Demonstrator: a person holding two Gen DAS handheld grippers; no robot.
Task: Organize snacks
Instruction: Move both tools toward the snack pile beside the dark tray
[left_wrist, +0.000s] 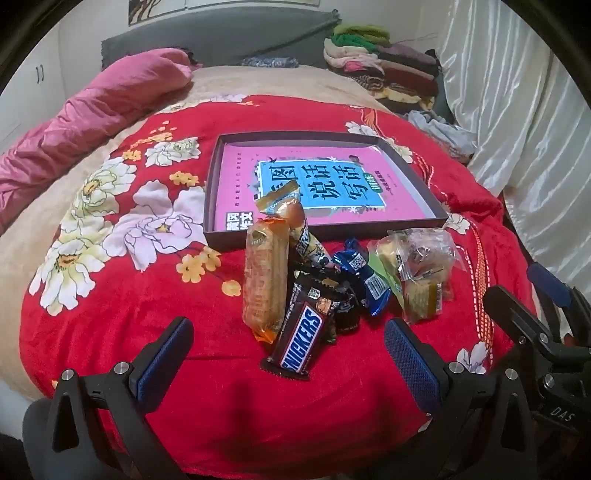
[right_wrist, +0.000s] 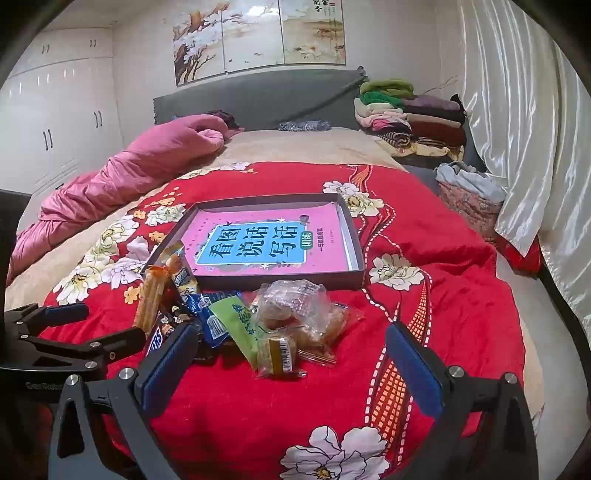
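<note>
A heap of wrapped snacks lies on the red flowered blanket in front of a shallow dark box (left_wrist: 317, 232) (right_wrist: 356, 275) that holds a pink book. In the left wrist view I see a Snickers bar (left_wrist: 301, 341), an orange cracker pack (left_wrist: 264, 286), a blue candy (left_wrist: 369, 280) and clear-wrapped pastries (left_wrist: 421, 269). The right wrist view shows the clear pastries (right_wrist: 295, 314), a green packet (right_wrist: 240, 325) and the cracker pack (right_wrist: 151, 302). My left gripper (left_wrist: 288, 354) is open just short of the Snickers bar. My right gripper (right_wrist: 291, 358) is open near the pastries, holding nothing.
A pink quilt (right_wrist: 129, 173) lies along the left of the bed. Folded clothes (right_wrist: 410, 118) are stacked at the headboard, right. White curtains (right_wrist: 517, 129) hang along the right side. Each gripper shows at the edge of the other's view.
</note>
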